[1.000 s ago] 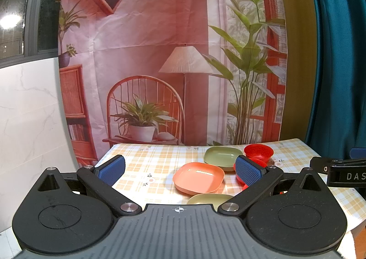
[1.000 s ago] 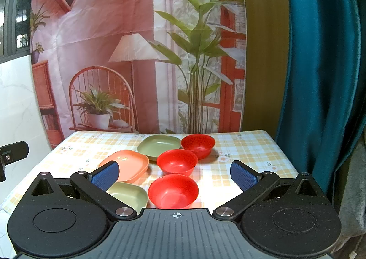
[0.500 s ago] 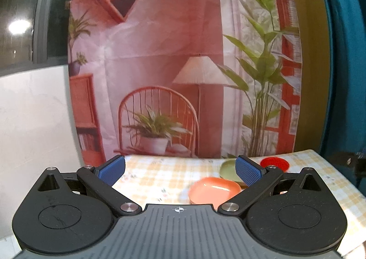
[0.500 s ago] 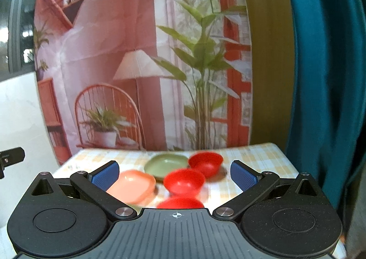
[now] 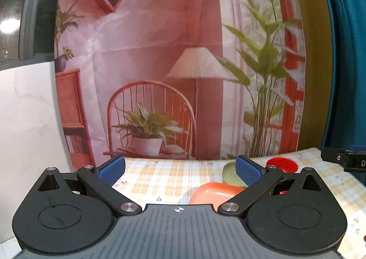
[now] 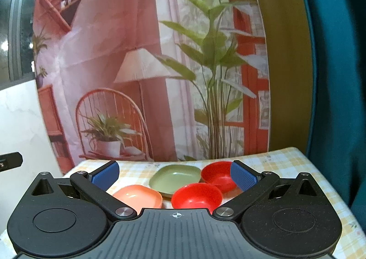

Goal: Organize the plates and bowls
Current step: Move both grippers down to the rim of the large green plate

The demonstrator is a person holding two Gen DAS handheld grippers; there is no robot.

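- Plates and bowls sit in a cluster on the checked surface [image 6: 286,162], ahead of both grippers. From your left: an orange plate [image 6: 139,197], a green plate [image 6: 176,177], a near red bowl [image 6: 196,196] and a far red bowl [image 6: 217,174].
- Your left gripper [image 5: 179,168] has its fingers spread wide and holds nothing; so does your right gripper [image 6: 175,174].
- They look like light, stiff, glossy plastic, so expect some slip. Pinch a rim, one finger inside and one outside.
- The dishes sit close together, some rims apparently touching, so a finger going in may nudge a neighbour.
- Behind them hangs a printed backdrop [image 6: 148,53], and a teal curtain [image 6: 338,75] hangs on the right; neither stands in your way.
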